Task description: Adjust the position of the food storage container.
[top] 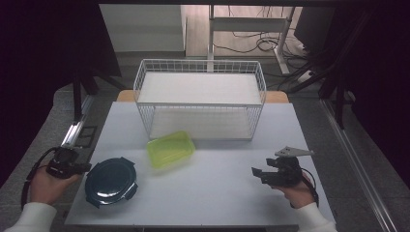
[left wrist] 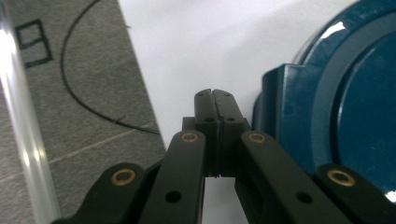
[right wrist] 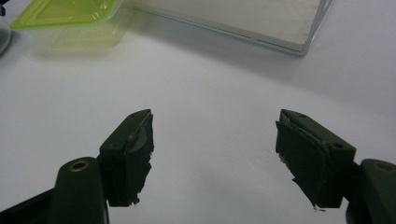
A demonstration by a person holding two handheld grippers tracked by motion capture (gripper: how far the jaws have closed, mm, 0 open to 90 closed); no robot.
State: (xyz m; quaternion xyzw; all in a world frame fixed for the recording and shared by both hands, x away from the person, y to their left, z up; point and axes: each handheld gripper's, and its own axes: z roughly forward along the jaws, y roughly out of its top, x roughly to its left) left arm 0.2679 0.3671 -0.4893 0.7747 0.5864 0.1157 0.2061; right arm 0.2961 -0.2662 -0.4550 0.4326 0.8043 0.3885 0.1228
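Fingers [left wrist: 205, 105] of your left gripper [left wrist: 215, 93] are pressed flat together with nothing between them, their tips just beside the side latch of the dark blue round container [top: 111, 181], which sits near the front left of the white table [top: 217, 193]. Your right gripper [right wrist: 215, 140] holds its jaws spread wide over bare tabletop, well apart from everything. Treat the blue container as stiff, smooth plastic, probably light and a little slick on its glossy lid; judged from here, the rim or a protruding latch tab offers a better bite than the domed top. A lime-green rectangular container [top: 170, 149] lies tilted just in front of the white wire basket [top: 200, 66]. You cannot tell whether the blue container holds anything, whether its latches are clipped, or whether your closed left tips actually touch the latch or stop just short.
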